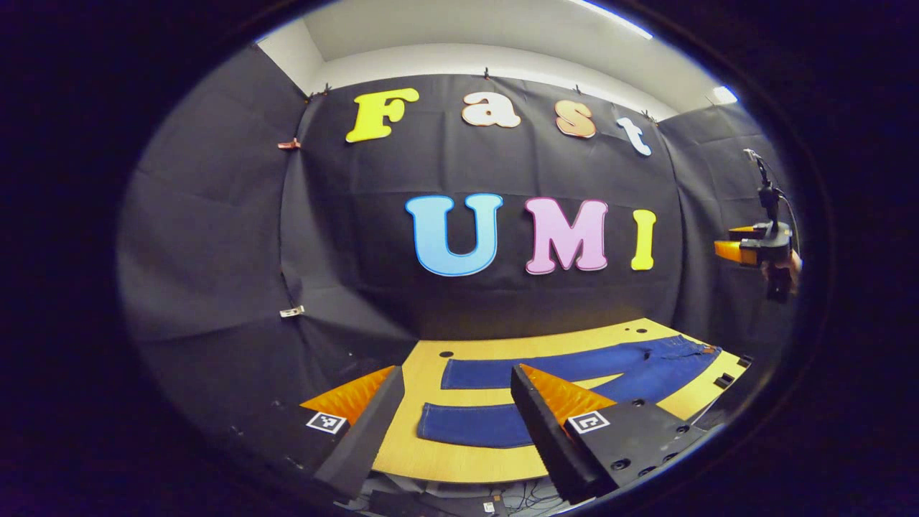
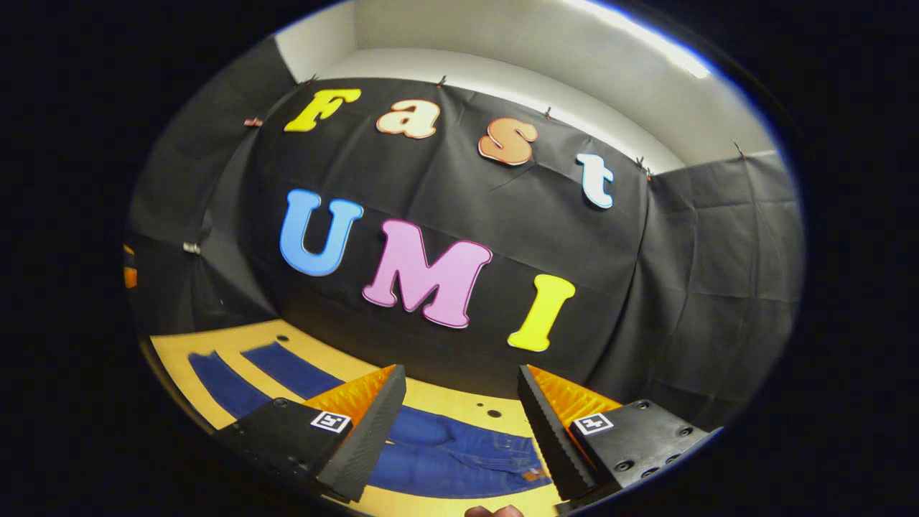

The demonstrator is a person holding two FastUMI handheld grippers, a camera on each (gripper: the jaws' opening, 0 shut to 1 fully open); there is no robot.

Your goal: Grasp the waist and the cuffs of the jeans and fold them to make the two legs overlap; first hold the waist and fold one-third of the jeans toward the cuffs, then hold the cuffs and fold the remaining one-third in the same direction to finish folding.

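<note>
- Jeans (image 1: 574, 380) lie flat and unfolded on the wooden surface (image 1: 459, 459), with the two legs spread apart in a narrow V and bare wood showing between them.
- In the left gripper view the cuffs (image 1: 438, 398) sit at the near left end of the surface and the waist (image 1: 700, 352) at the far right end, close to the surface's right edge.
- Left gripper (image 1: 454, 379) hangs above the cuff end of the jeans with its fingers (image 1: 553, 424) spread wide; nothing sits between them and they touch no cloth.
- One of its fingers crosses in front of the nearer leg in that view, hiding part of it.
- Right gripper (image 2: 461, 379) hovers over the waist end; its fingers (image 2: 366, 431) are likewise wide apart and empty, clear of the denim.
- In the right gripper view the waist and seat of the jeans (image 2: 459, 459) lie just below and between the fingers, while both legs (image 2: 287, 370) stretch away to the left across the surface (image 2: 172, 352).
- From the left gripper view, the right gripper (image 1: 729, 248) shows far off at the right, held high above the waist end by a hand (image 1: 782, 269).
- Small round holes (image 1: 446, 354) dot the surface near its back edge.
</note>
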